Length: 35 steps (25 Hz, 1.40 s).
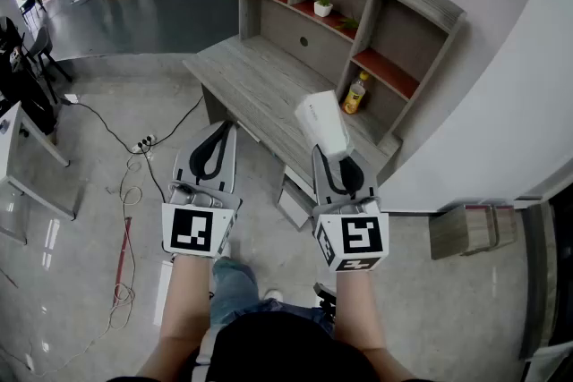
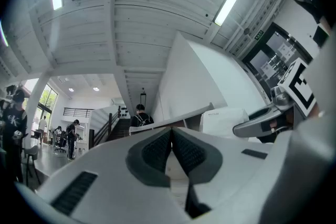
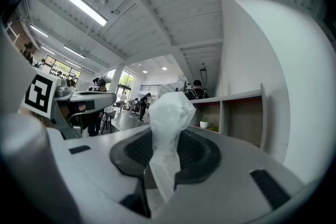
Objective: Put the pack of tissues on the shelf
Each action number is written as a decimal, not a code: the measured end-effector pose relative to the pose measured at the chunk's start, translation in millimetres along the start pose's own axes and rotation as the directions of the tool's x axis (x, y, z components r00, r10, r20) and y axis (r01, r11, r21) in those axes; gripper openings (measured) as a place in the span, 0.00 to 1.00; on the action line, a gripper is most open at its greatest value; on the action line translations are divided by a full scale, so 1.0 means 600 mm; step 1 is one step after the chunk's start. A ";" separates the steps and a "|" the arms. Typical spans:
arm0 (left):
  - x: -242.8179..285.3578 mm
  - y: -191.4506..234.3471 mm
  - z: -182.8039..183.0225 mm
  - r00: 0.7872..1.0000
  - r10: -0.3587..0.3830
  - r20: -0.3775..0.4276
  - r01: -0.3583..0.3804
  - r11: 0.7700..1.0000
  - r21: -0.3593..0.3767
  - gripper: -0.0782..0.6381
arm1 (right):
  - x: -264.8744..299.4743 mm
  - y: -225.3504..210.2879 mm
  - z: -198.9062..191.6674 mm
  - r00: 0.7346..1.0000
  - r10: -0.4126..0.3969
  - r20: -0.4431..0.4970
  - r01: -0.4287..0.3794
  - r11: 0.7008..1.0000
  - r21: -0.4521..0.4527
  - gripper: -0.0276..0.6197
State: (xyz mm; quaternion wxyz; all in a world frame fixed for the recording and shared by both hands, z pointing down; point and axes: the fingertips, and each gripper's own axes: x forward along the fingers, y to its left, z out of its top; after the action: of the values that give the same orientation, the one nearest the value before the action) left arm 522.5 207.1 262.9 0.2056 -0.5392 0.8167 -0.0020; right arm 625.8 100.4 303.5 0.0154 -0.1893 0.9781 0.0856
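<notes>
The pack of tissues (image 1: pixel 322 125) is a white plastic-wrapped block that sticks out ahead of my right gripper (image 1: pixel 338 164), which is shut on its near end. In the right gripper view the crinkled wrap (image 3: pixel 169 113) fills the gap between the dark pads. The grey wooden shelf (image 1: pixel 394 22) with red-lined compartments stands ahead against the white wall, and shows beyond the pack (image 3: pixel 236 118). My left gripper (image 1: pixel 221 130) is held beside the right one, shut with nothing in it; its pads meet at the tip (image 2: pixel 171 132). The left gripper view shows the pack (image 2: pixel 223 119) to its right.
A desk top (image 1: pixel 260 80) runs below the shelf compartments. A yellow bottle (image 1: pixel 355 94) and a small potted plant (image 1: pixel 323 7) stand in the shelf. Cables (image 1: pixel 125 192) and a power strip (image 1: pixel 143 141) lie on the floor at left. People are far off at the back left.
</notes>
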 end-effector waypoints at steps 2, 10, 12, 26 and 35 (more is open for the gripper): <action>0.001 0.009 0.001 1.000 -0.004 0.008 0.004 1.000 0.003 0.13 | 0.002 0.001 0.003 1.000 -0.015 0.006 0.015 1.000 0.001 0.22; 0.039 0.075 -0.029 1.000 -0.008 0.005 0.008 1.000 -0.019 0.13 | 0.059 0.007 0.004 0.999 -0.043 0.020 0.042 0.999 0.025 0.22; 0.056 0.096 -0.037 1.000 -0.013 0.002 0.013 1.000 -0.015 0.13 | 0.086 0.012 0.005 0.999 -0.047 0.021 0.046 0.999 0.029 0.22; 0.188 0.284 -0.116 0.999 -0.043 0.009 0.043 0.999 -0.025 0.13 | 0.303 0.032 0.003 0.995 -0.105 -0.003 0.105 0.994 0.021 0.22; 0.266 0.395 -0.163 0.996 -0.083 0.031 0.084 0.996 -0.043 0.13 | 0.431 0.048 0.005 0.987 -0.160 -0.015 0.161 0.987 0.011 0.22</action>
State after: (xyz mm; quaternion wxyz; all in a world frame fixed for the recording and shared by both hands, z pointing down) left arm 227.4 144.2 246.1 0.2051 -0.5772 0.7903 0.0152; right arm 375.3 32.3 289.2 0.0166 -0.2679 0.9602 0.0769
